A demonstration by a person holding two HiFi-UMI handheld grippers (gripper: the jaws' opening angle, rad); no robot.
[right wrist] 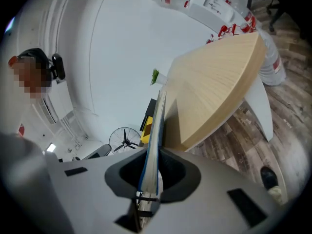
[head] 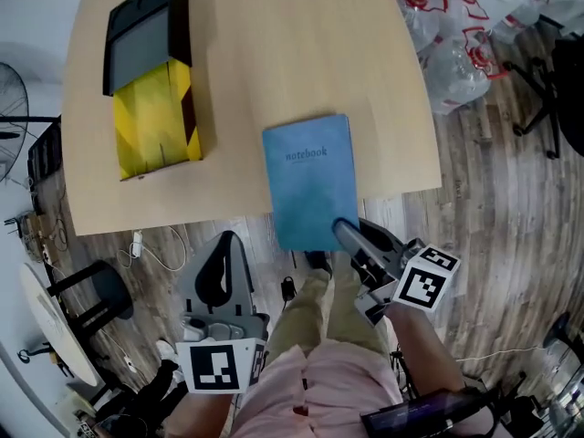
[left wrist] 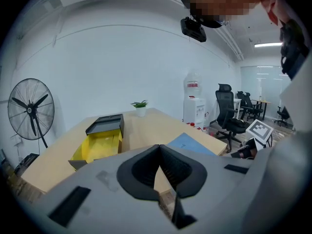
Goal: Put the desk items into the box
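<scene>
Trousers in pale pink fill the bottom of the head view, with a gripper on either side of the person's knees. The left gripper (head: 226,245) hangs off the near edge of the bench (head: 274,44), over the wood-plank floor (head: 493,208). In its own view, the left gripper (left wrist: 159,147) has its jaws closed tip to tip with nothing between them.

The right gripper (head: 345,234) is clamped on the near right corner of the blue notebook (head: 310,172). In the right gripper view the notebook (right wrist: 157,121) runs edge-on between the closed jaws of the right gripper (right wrist: 155,155). The notebook's near end sticks out past the bench edge while the rest is over the top. Whether it rests on the wood or is raised a little cannot be told.

Farther back and to the left, well apart from the notebook, the yellow box (head: 155,121) lies open on the bench, with a black lid (head: 146,35) at its far end. Clear water jugs (head: 447,26) sit on the floor beyond the bench's right side. The left gripper view also shows a small potted plant (left wrist: 140,105) at the far bench edge, a standing fan (left wrist: 31,108) and a water dispenser (left wrist: 193,106).
</scene>
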